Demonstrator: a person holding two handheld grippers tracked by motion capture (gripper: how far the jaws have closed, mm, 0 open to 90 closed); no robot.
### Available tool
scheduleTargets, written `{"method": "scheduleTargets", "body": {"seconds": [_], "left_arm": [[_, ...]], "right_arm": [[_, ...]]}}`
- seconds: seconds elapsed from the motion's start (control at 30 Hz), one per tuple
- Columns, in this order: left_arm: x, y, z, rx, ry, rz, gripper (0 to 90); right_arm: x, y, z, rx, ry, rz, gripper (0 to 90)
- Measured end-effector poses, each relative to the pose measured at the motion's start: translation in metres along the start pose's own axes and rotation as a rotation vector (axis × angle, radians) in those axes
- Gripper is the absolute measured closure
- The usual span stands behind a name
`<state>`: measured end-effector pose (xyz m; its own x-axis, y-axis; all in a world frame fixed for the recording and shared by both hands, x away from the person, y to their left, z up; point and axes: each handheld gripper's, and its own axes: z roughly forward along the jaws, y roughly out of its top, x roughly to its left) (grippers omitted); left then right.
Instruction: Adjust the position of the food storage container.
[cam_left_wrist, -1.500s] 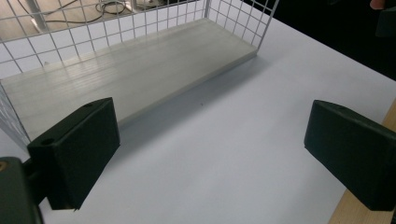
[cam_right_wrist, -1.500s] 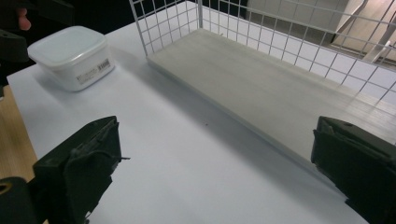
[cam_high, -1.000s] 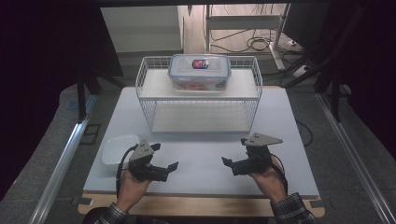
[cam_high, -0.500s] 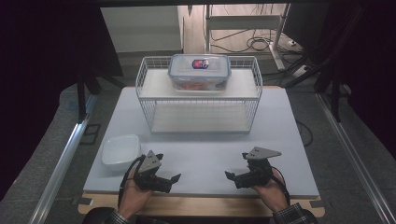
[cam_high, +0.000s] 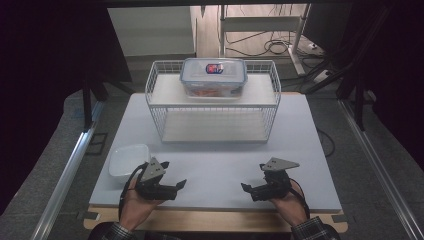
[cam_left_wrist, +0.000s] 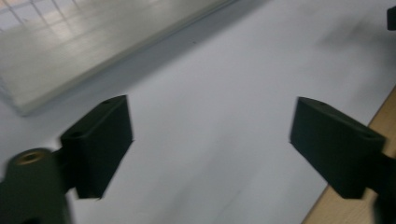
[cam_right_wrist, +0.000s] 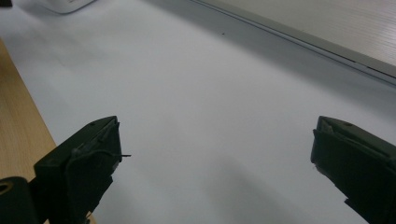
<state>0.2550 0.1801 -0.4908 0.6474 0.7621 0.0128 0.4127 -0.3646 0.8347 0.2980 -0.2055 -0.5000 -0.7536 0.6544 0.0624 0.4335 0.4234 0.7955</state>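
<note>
Here, from above, a person's two hands each held a claw over a pale desk (cam_high: 215, 165).
Left claw (cam_high: 179, 185): at about 7 o'clock on the desk, low near the front edge, pointing toward 3 o'clock; its jaws had just been closing a little, yet stood released, with nothing between them.
Right claw (cam_high: 246, 188): at about 5 o'clock, pointing toward 9 o'clock, facing the left one; jaws spread wide, released, over bare desk.
White bowl (cam_high: 129, 160): just beside the left claw, at its 11 o'clock, resting on the desk, untouched.
Wire rack (cam_high: 157, 107): at 12 o'clock, well apart from both claws.
Clear lidded box (cam_high: 213, 77): on the rack's upper shelf, lid shut.
Left gripper view: black pads (cam_left_wrist: 100, 142) apart over white surface, the rack's lower shelf (cam_left_wrist: 84, 51) at 11 o'clock.
</note>
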Motion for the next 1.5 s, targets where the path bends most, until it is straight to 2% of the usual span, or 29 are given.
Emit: {"method": "scheduleTargets", "body": {"seconds": [0.13,0.3,0.47,1.03,1.2,1.5], "left_arm": [[0.017,-0.002,-0.012,-0.026,0.001,-0.06,43.6],[0.038,-0.007,-0.031,-0.046,0.055,-0.118,71.6],[0.057,-0.013,-0.048,-0.052,0.11,-0.165,89.7],[0.103,-0.043,-0.083,-0.062,0.287,-0.29,90.0],[0.114,-0.054,-0.09,-0.046,0.343,-0.316,90.0],[0.129,-0.071,-0.094,-0.006,0.401,-0.364,90.0]], "right_arm": [[0.0,0.0,0.001,0.007,0.0,-0.004,2.4],[-0.001,-0.001,0.0,0.003,-0.002,0.003,2.7],[-0.001,-0.001,0.001,0.011,-0.002,0.004,2.9],[0.001,-0.003,0.006,0.038,0.007,0.003,3.4],[0.001,-0.003,0.007,0.048,0.006,-0.003,3.5],[0.002,-0.003,0.009,0.057,0.009,-0.004,3.5]]}}
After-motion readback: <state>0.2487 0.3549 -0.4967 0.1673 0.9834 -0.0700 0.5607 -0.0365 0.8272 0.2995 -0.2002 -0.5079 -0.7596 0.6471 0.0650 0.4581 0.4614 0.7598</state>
